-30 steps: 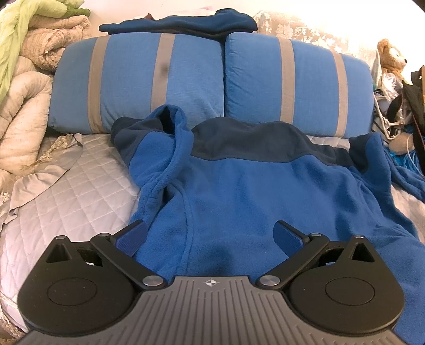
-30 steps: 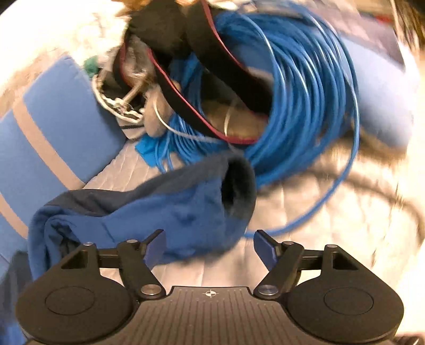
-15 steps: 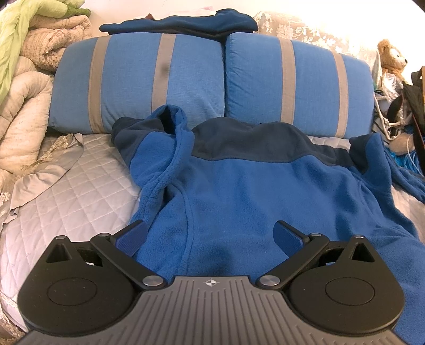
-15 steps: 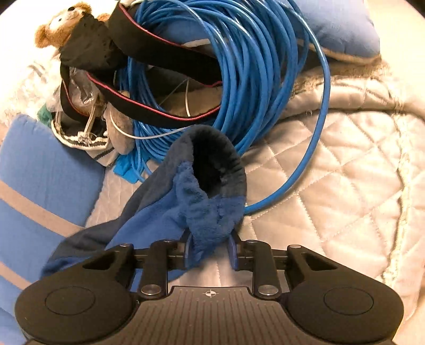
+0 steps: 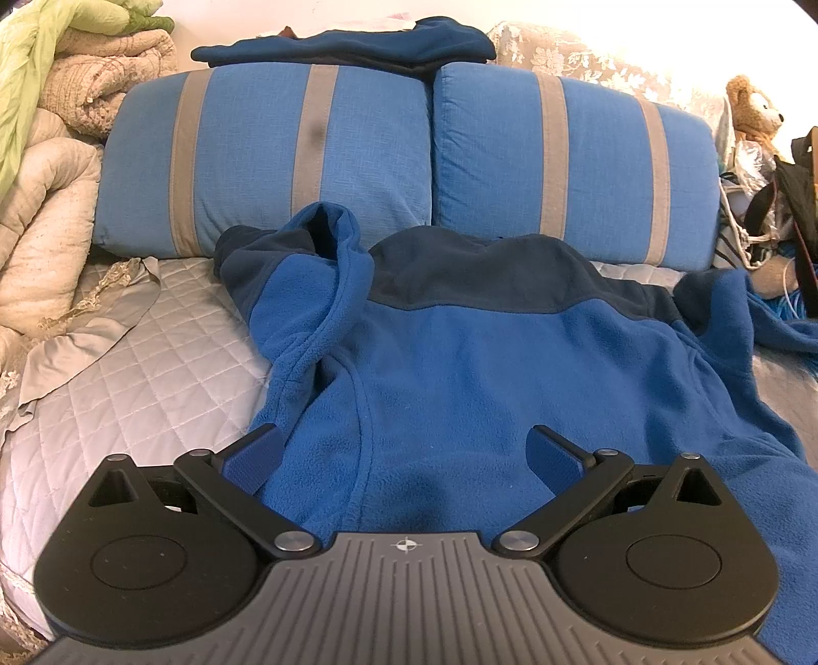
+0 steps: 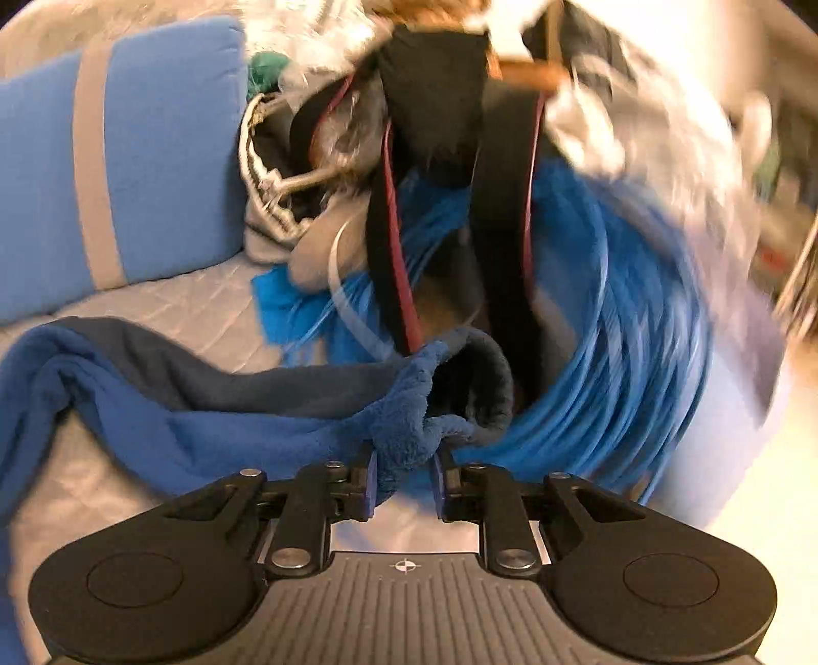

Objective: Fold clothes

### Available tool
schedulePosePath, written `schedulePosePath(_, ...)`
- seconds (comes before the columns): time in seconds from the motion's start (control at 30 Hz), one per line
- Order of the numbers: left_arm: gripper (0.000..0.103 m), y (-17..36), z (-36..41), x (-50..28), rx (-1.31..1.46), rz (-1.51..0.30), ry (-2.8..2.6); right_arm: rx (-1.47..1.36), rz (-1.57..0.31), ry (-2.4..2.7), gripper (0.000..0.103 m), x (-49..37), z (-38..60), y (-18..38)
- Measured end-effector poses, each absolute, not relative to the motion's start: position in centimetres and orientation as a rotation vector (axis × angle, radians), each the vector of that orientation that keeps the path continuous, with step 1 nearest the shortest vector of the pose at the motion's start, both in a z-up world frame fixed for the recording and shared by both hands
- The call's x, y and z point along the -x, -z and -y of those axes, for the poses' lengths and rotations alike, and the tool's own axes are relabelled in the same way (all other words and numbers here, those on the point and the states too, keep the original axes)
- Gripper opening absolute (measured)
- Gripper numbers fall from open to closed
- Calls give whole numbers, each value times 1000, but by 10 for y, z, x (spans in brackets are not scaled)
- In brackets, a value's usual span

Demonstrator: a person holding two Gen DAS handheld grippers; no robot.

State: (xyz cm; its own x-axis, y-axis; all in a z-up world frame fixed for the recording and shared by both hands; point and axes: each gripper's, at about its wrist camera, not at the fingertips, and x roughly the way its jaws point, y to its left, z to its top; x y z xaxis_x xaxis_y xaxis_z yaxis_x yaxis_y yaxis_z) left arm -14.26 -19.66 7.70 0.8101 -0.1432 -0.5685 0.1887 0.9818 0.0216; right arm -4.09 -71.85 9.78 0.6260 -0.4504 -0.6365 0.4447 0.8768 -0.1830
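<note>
A blue fleece jacket [image 5: 460,368] with a dark navy yoke lies spread on the quilted bed, collar toward the pillows. Its left sleeve is folded up over the body. My left gripper [image 5: 404,455] is open and empty, hovering over the jacket's lower part. In the right wrist view, my right gripper [image 6: 406,473] is shut on the cuff of the jacket's right sleeve [image 6: 424,409] and holds it lifted; the sleeve [image 6: 204,409] trails off to the left.
Two blue striped pillows [image 5: 317,158] stand at the back with a folded navy garment [image 5: 347,46] on top. Blankets [image 5: 46,169] are piled at left. A coil of blue cable [image 6: 639,327], black straps and a teddy bear [image 5: 751,112] clutter the right.
My right gripper closed on the sleeve cuff and has swung with it, lifting it; the view is blurred by motion. The left gripper has not moved.
</note>
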Motion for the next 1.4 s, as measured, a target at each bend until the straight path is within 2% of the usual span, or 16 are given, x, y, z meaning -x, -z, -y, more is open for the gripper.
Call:
schedulePosePath(0.13, 103, -77, 197, 144, -76, -599, 176, 158, -648, 611, 21, 36, 745, -126)
schedulePosePath(0.27, 103, -77, 197, 143, -75, -601, 178, 151, -507, 727, 18, 51, 780, -149)
schedulePosePath(0.6, 103, -77, 197, 141, -76, -603, 179, -17, -589, 810, 19, 81, 832, -104)
schedulePosePath(0.63, 103, -77, 197, 141, -76, -603, 178, -33, -599, 810, 23, 83, 833, -100)
schedulePosePath(0.7, 103, -77, 197, 142, -77, -603, 178, -52, -601, 810, 44, 86, 828, -96)
schedulePosePath(0.73, 103, -77, 197, 142, -77, -603, 177, -66, -589, 816, 68, 90, 824, -95)
schedulePosePath(0.77, 103, -77, 198, 142, -78, -603, 177, -80, -571, 816, 87, 95, 819, -96)
schedulePosePath(0.83, 103, -77, 199, 142, -82, -603, 176, -112, -522, 788, 98, 106, 802, -99)
schedulePosePath(0.97, 103, -77, 200, 142, -88, -603, 174, -179, -508, 550, 97, 120, 757, -99)
schedulePosePath(1.07, 103, -77, 199, 143, -89, -603, 173, -147, -557, 256, 87, 115, 714, -89)
schedulePosePath(1.23, 103, -77, 198, 143, -86, -603, 169, -116, -637, -61, 78, 97, 650, -63)
schedulePosePath(1.4, 103, -77, 198, 143, -86, -604, 169, 77, -710, -163, 71, 72, 592, -30)
